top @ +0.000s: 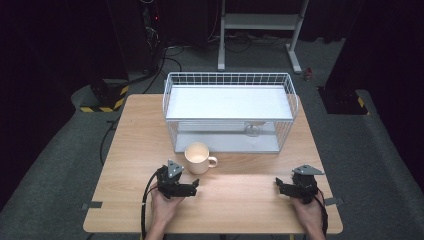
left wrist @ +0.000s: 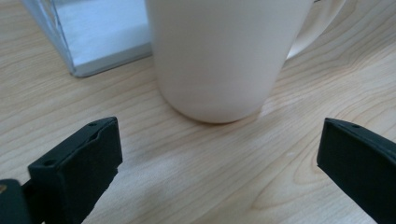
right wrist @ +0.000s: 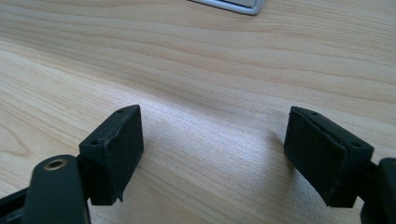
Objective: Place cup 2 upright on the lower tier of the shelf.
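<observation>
A cream mug (top: 198, 157) stands upright on the wooden table (top: 240, 205), its handle to the right, just in front of a white wire rack (top: 227, 79). My left gripper (top: 187, 182) sits close behind the mug at the near left. In the left gripper view the mug (left wrist: 219, 56) rises just beyond the left gripper (left wrist: 219, 144), whose jaws stand wide apart on either side without touching it. My right gripper (top: 295, 180) rests at the near right, well away from the mug. In the right gripper view the right gripper (right wrist: 217, 133) is open over bare wood.
The wire rack has a white upper shelf and a lower tray (left wrist: 93, 42); a small clear glass item (top: 253, 130) sits on the lower level at the right. A corner of the tray (right wrist: 233, 3) shows ahead of the right gripper. Cables and stands lie on the floor beyond.
</observation>
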